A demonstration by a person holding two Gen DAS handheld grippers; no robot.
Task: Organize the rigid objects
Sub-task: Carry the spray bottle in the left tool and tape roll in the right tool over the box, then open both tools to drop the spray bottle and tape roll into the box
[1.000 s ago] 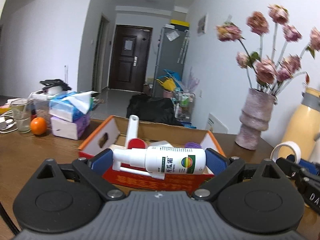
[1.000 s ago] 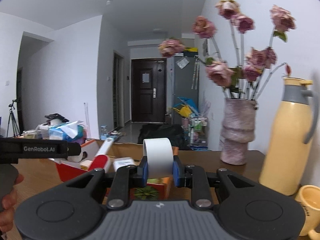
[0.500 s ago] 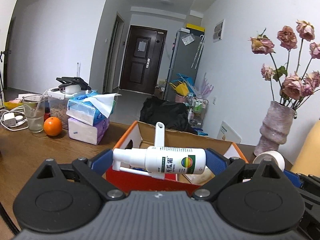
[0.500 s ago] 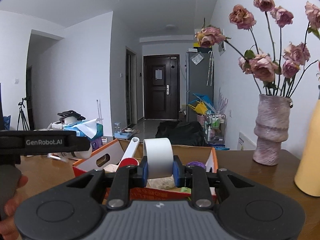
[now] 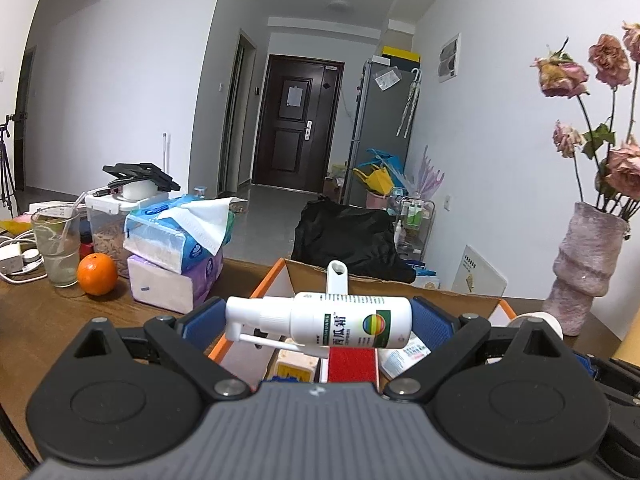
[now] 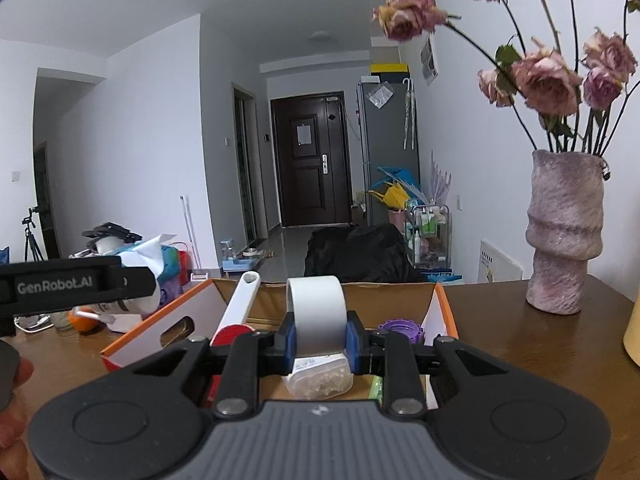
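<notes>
My left gripper (image 5: 316, 322) is shut on a white spray bottle (image 5: 332, 326) held crosswise above the near edge of an orange-rimmed cardboard box (image 5: 276, 270). My right gripper (image 6: 318, 328) is shut on a white tape roll (image 6: 316, 314) and holds it over the same box (image 6: 440, 296), above a clear plastic tub (image 6: 320, 380). Inside the box I see a white scoop handle (image 6: 240, 304), a red item (image 6: 228, 334) and a purple lid (image 6: 400, 328). The left gripper's body (image 6: 60, 284) shows at the left of the right wrist view.
On the wooden table (image 5: 48, 320) stand stacked tissue packs (image 5: 176, 248), an orange (image 5: 97, 279), a glass (image 5: 58, 244) and a plastic container to the left. A pink vase with dried roses (image 6: 564, 232) stands at the right, a yellow jug (image 6: 632, 328) beyond it.
Both grippers have moved forward and up over the box with their objects still held. The box interior now shows under each gripper.
</notes>
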